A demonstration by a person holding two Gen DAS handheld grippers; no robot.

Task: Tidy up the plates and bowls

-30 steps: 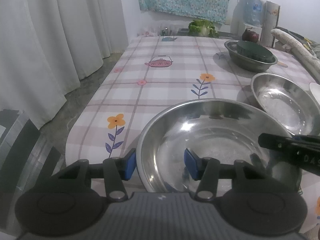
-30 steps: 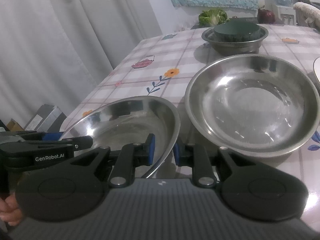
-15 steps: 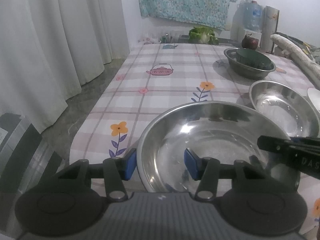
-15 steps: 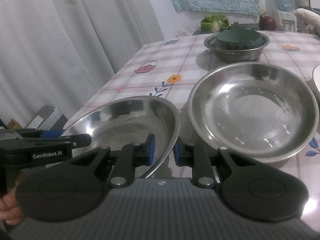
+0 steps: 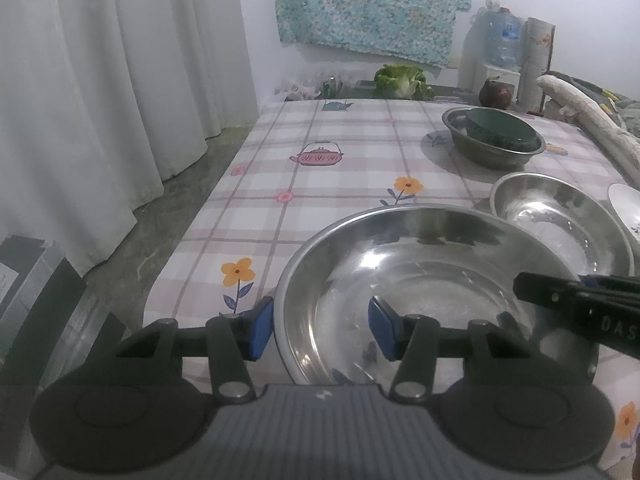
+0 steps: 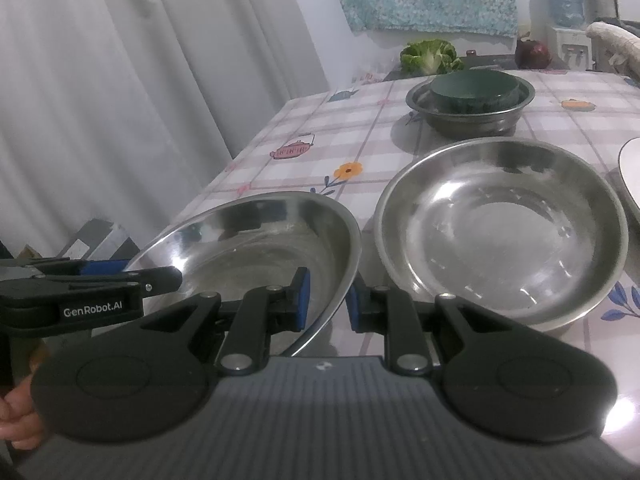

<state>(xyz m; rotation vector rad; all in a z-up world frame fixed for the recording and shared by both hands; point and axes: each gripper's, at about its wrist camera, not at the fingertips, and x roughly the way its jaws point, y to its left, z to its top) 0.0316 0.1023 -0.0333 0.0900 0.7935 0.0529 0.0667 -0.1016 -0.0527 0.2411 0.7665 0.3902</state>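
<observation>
Currently we hold the near steel bowl point(image 6: 256, 248) at the table point(image 5: 340, 152) front edge: R gripper point(image 6: 326, 300) clamped on its right rim, L gripper point(image 5: 322, 330) straddling the left rim, grip unconfirmed. Second steel bowl point(image 6: 500, 232) just beside.

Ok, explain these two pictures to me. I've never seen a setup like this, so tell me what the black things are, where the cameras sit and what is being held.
There is no robot here. A person holds a two-finger gripper in each hand, and each carries a wide-angle camera looking out along its fingers. One picture comes from the left gripper, the other from the right gripper.

On the checked tablecloth lie a near steel bowl, a second steel bowl beside it, and further back a smaller steel bowl with a dark green dish inside. The edge of a white plate shows at the right.

The right gripper pinches the near steel bowl's rim. The left gripper straddles the opposite rim, open, not pressing on it.
</observation>
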